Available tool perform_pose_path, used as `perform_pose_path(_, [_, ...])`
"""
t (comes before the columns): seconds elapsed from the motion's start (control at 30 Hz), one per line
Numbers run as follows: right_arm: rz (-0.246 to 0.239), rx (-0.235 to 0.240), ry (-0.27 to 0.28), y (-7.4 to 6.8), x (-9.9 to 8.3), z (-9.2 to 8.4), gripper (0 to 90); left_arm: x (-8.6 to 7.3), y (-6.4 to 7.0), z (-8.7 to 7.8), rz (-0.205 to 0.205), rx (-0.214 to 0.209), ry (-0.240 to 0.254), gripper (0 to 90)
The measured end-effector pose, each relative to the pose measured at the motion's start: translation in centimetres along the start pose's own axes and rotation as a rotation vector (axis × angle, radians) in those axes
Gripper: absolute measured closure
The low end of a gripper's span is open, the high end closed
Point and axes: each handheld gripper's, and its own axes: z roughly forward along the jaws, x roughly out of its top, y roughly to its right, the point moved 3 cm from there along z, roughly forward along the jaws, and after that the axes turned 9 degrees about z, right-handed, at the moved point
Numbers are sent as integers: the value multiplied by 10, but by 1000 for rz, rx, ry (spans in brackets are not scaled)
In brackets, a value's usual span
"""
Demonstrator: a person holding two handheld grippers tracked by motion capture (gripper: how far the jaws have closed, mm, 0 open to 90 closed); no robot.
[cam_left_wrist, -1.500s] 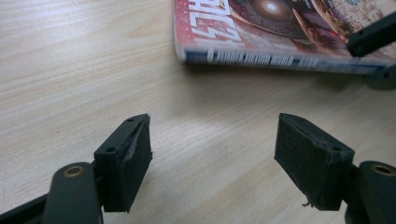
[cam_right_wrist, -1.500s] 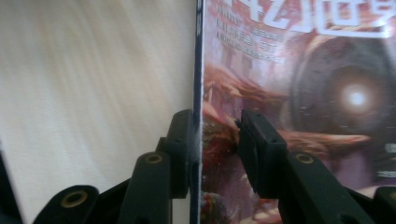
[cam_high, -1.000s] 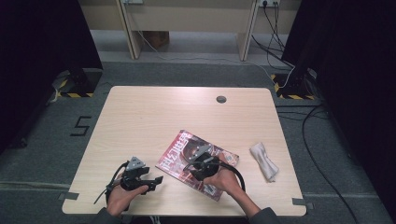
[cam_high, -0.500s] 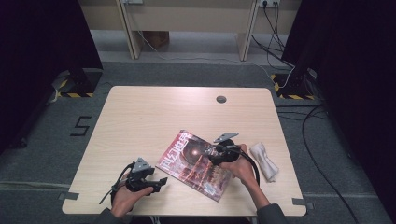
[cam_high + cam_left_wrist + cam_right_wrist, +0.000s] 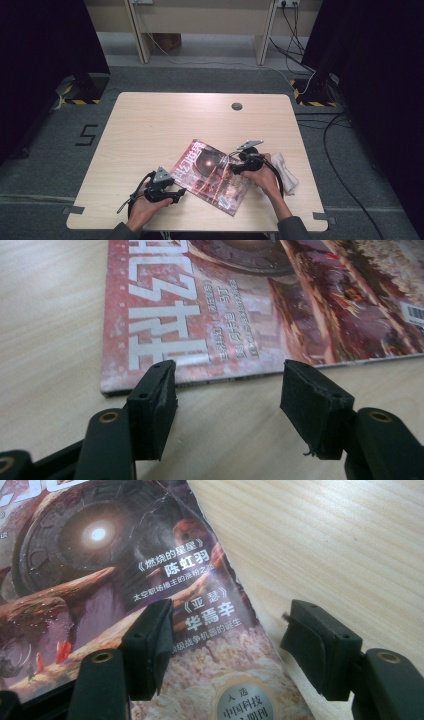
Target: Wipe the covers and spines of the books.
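Both grippers closing in on the magazine's edges

We hold the left gripper [image 5: 176,192] at the magazine's [image 5: 212,175] near edge, fingers spread but narrowing, nothing between; the right gripper [image 5: 234,167] straddles its right edge at lower centre, fingers just widened. Next we must nip an edge. The cover reads "陈虹羽", "华焉羊".

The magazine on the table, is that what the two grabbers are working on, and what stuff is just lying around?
Part of the job:
- magazine, flat on the table
- left gripper, jaws open at the magazine's near edge
- right gripper, jaws open over its far edge

Just lying about:
- white cloth, crumpled beside the right hand
- round hole cover at the table's far side
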Motion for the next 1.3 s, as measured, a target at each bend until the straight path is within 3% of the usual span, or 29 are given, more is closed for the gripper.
perform_pose_path(0.1, [10, -14, 10, 4, 2, 1, 346, 3, -1, 2, 8, 13, -1, 385])
perform_pose_path(0.2, [54, 10, 13, 6, 1, 3, 346, 4, -2, 3, 11, 24, -1, 390])
perform_pose_path(0.27, [48, -48, 35, 9, 2, 1, 358, 5, -3, 4, 15, 26, -4, 392])
perform_pose_path(0.3, [41, -54, 36, 10, 2, 0, 364, 6, -4, 5, 15, 31, -5, 391])
perform_pose_path(0.4, [70, 2, 25, 8, -1, 1, 366, 10, -7, 8, 8, 40, -4, 388])
perform_pose_path(0.47, [62, 20, 16, 6, -3, 0, 373, 13, -11, 11, 7, 48, -10, 386])
perform_pose_path(0.53, [58, 71, 20, 1, -7, 1, 366, 16, -15, 15, -2, 62, -6, 386])
perform_pose_path(0.7, [25, 38, 11, -10, -14, -5, 355, 24, -24, 21, 3, 101, -2, 394])
perform_pose_path(0.97, [-14, 43, -11, -26, -33, -19, 340, 34, -34, 32, 5, 136, -9, 378])
perform_pose_path(1.13, [-41, 45, -12, -36, -46, -28, 334, 39, -39, 41, -9, 140, 21, 370])
perform_pose_path(1.3, [-45, 57, -7, -43, -56, -33, 323, 35, -34, 31, -2, 93, 15, 357])
